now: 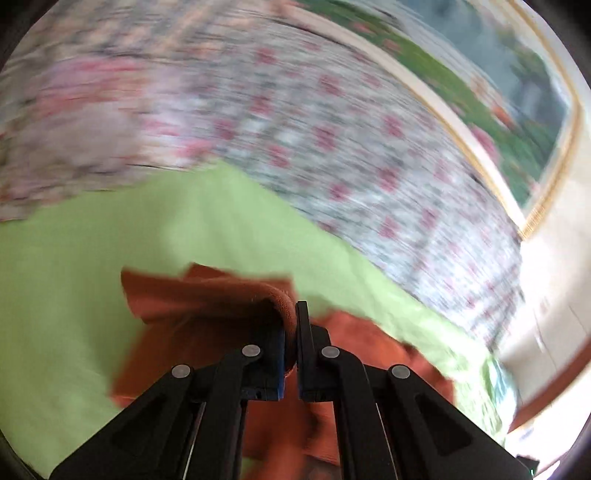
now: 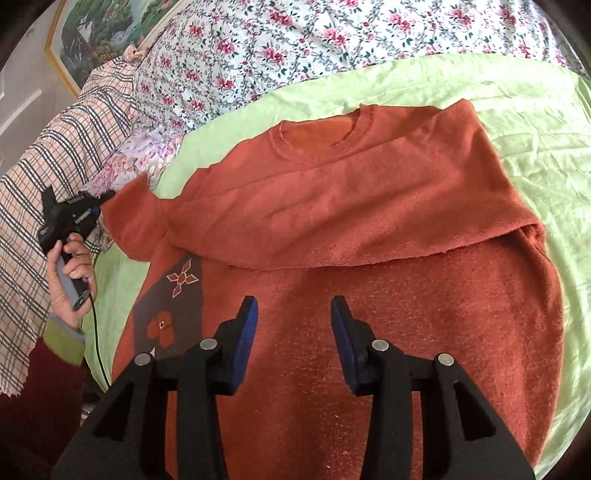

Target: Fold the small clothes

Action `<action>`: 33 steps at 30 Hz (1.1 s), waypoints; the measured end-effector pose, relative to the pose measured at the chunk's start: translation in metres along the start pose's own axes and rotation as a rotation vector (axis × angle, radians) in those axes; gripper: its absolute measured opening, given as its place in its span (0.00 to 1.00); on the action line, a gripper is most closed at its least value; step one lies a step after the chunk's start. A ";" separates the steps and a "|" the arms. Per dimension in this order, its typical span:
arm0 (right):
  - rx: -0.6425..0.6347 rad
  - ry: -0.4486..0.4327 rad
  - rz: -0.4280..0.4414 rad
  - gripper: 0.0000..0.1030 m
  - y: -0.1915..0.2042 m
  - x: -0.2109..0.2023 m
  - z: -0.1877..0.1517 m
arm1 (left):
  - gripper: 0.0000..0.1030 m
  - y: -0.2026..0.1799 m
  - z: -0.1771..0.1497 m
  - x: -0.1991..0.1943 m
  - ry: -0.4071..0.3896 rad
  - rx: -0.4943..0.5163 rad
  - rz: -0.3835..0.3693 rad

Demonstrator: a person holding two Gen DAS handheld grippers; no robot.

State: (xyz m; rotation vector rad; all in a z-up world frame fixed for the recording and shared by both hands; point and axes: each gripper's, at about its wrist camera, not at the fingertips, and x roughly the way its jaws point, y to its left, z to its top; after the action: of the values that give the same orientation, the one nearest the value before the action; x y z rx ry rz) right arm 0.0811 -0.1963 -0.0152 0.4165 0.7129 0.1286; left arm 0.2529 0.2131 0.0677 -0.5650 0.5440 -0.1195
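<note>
An orange-red sweater (image 2: 369, 229) lies on a light green sheet (image 2: 517, 110), collar at the far side, one sleeve folded across its chest. A dark patch with flower motifs (image 2: 173, 310) shows at its left. My right gripper (image 2: 294, 317) is open and empty, just above the sweater's lower body. My left gripper (image 2: 107, 195) is at the far left, shut on the sweater's left sleeve cuff and holding it stretched outward. In the blurred left wrist view the left gripper (image 1: 293, 314) pinches the ribbed cuff (image 1: 273, 295) over the green sheet (image 1: 110, 258).
A floral bedcover (image 2: 295, 40) lies beyond the green sheet. A plaid cloth (image 2: 55, 155) is at the left. A framed landscape picture (image 2: 96, 33) hangs on the wall behind. The person's left hand (image 2: 70, 266) holds the left gripper's handle.
</note>
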 end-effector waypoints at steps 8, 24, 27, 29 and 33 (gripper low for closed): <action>0.057 -0.034 -0.033 0.41 -0.029 -0.020 -0.005 | 0.02 -0.129 -0.083 0.066 0.176 0.213 -0.132; 0.148 -0.075 -0.069 0.41 -0.067 -0.036 0.000 | 0.44 -0.171 -0.194 0.126 0.451 0.380 -0.116; 0.115 -0.080 -0.065 0.47 -0.059 -0.034 0.011 | 0.51 -0.154 -0.193 0.087 0.419 0.394 -0.102; 0.085 -0.076 -0.063 0.52 -0.051 -0.028 0.018 | 0.54 -0.135 -0.188 0.060 0.391 0.385 -0.074; -0.001 -0.054 -0.044 0.52 -0.027 -0.004 0.037 | 0.55 -0.080 -0.168 0.027 0.341 0.294 0.031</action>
State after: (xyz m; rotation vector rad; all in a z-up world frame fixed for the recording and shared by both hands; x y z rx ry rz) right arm 0.1023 -0.2345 0.0011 0.4015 0.6681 0.0762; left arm 0.1916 0.0586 -0.0202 -0.2484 0.8495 -0.2649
